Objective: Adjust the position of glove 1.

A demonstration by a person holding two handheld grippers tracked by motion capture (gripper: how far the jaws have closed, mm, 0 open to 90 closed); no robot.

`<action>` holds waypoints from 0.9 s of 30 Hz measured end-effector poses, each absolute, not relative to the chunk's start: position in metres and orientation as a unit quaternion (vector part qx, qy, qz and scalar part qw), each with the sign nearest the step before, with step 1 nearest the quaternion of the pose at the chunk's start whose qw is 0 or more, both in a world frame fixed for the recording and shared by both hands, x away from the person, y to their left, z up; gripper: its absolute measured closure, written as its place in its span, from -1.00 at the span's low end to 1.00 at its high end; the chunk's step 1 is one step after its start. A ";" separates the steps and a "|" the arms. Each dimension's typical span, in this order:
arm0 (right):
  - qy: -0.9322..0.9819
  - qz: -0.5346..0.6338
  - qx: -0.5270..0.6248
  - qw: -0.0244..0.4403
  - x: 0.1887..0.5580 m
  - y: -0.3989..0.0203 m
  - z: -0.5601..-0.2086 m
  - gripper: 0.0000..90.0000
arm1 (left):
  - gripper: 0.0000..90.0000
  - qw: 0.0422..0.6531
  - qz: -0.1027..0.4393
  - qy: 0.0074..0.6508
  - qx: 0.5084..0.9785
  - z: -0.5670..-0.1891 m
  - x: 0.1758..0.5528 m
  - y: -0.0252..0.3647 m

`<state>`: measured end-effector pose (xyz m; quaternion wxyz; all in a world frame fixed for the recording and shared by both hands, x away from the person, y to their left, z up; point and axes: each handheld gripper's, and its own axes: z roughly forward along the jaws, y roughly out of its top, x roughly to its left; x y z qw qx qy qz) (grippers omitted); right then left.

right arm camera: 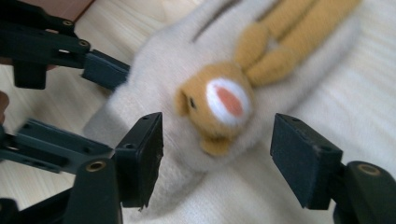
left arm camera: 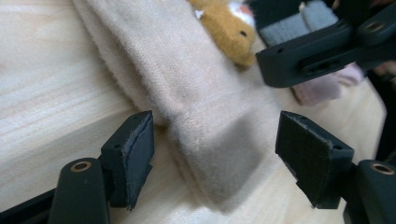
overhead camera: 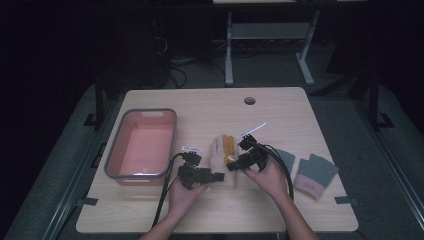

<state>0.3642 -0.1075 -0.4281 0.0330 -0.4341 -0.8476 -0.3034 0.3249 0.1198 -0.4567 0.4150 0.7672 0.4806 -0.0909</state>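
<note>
A cream sock (overhead camera: 222,159) with a little orange animal face lies flat in the middle of the table (overhead camera: 280,107), maybe ready to be folded. The left hand-held gripper (overhead camera: 218,176) is open around its near end, not squeezing. The right hand-held gripper (overhead camera: 230,161) is open over the face, not touching.

cream sock (right arm camera: 299,60), tan animal face (right arm camera: 217,105); bin (overhead camera: 114,159) probably pink.
</note>
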 end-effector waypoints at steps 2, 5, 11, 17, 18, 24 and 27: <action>-0.838 -0.317 -0.442 0.041 0.363 -0.111 -0.431 -0.14 | -0.35 0.414 -0.093 0.483 0.766 -0.457 0.326 0.121; -0.825 -0.318 -0.463 0.055 0.362 -0.114 -0.436 -0.10 | -0.29 0.414 -0.105 0.490 0.760 -0.458 0.327 0.124; -0.793 -0.340 -0.497 0.093 0.361 -0.123 -0.446 -0.02 | -0.19 0.411 -0.124 0.499 0.752 -0.462 0.328 0.126; -0.781 -0.337 -0.516 0.102 0.361 -0.121 -0.454 0.00 | -0.01 0.396 -0.121 0.497 0.762 -0.464 0.328 0.124; -0.779 -0.336 -0.520 0.102 0.360 -0.120 -0.456 -0.01 | 0.01 0.395 -0.122 0.498 0.762 -0.464 0.328 0.124; -0.749 -0.359 -0.540 0.135 0.358 -0.122 -0.463 0.17 | 0.04 0.393 -0.134 0.489 0.767 -0.465 0.329 0.122; -0.746 -0.361 -0.541 0.145 0.358 -0.120 -0.465 0.26 | 0.11 0.389 -0.140 0.486 0.770 -0.465 0.331 0.122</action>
